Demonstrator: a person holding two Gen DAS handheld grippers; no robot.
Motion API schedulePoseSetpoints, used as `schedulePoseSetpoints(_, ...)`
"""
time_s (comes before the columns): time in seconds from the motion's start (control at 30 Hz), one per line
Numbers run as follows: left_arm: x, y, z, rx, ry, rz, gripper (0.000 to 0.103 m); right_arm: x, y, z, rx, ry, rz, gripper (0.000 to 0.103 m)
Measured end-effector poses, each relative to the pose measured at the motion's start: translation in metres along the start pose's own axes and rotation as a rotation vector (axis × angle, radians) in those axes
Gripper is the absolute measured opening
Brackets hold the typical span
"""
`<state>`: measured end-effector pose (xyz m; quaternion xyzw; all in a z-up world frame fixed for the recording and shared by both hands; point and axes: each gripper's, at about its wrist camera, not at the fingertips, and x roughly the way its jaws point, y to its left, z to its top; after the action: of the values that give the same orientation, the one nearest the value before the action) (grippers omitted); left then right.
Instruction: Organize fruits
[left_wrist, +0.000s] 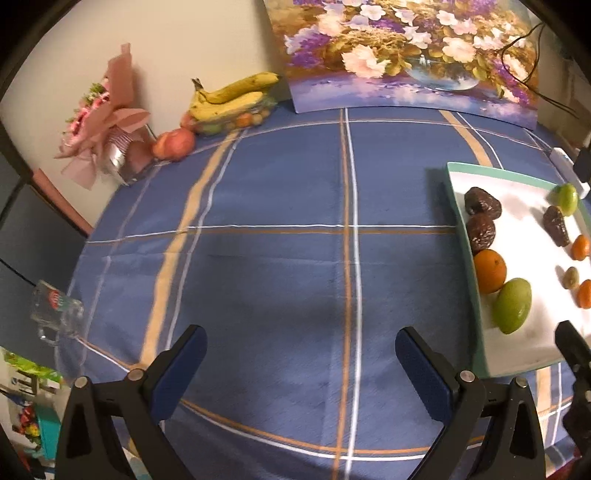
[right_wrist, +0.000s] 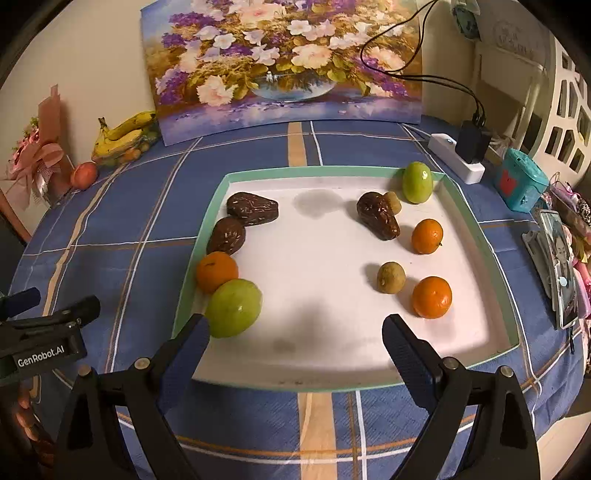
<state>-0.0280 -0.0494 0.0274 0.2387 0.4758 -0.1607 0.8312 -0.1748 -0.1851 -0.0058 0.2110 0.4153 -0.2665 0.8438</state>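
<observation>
Green fruit (right_wrist: 233, 308) partly hidden by finger | both hand-held grippers (right_wrist: 295, 339) (left_wrist: 301, 354) spread, empty

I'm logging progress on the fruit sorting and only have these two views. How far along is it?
Partly done, it seems: along the tray's left edge sit two brown fruits, an orange and a green fruit. Nothing in hand: left gripper and right gripper have open, empty jaws. Left: five scattered fruits on the right, including another orange.
</observation>
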Motion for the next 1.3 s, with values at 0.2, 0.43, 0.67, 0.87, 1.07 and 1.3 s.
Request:
schedulePoseSetpoints(0.2, -0.007, 0.004, -0.003, 0.012, 0.008, 0.022, 0.103, -0.012, -0.003, -0.005, 0.015, -0.026, -0.007, 0.095)
schedulePoseSetpoints(0.43, -0.008, 0.006, -0.004, 0.019, 0.016, 0.005, 0.103, -0.018, -0.003, -0.007, 0.026, -0.043, 0.002, 0.095)
schedulePoseSetpoints(0.67, -0.007, 0.003, -0.004, 0.034, 0.022, -0.003, 0.103, -0.016, 0.000, -0.007, 0.015, -0.036, 0.003, 0.095)
schedulePoseSetpoints(0.87, -0.006, 0.003, -0.004, 0.036, 0.030, -0.012, 0.103, -0.015, 0.000, -0.007, 0.015, -0.034, -0.003, 0.095)
schedulePoseSetpoints(1.07, -0.005, 0.003, -0.003, 0.040, 0.034, -0.018, 0.103, -0.013, 0.003, -0.007, 0.006, -0.029, -0.006, 0.095)
schedulePoseSetpoints(1.3, -0.003, 0.005, -0.003, 0.035, 0.041, -0.026, 0.103, -0.012, 0.004, -0.008, -0.001, -0.026, -0.009, 0.095)
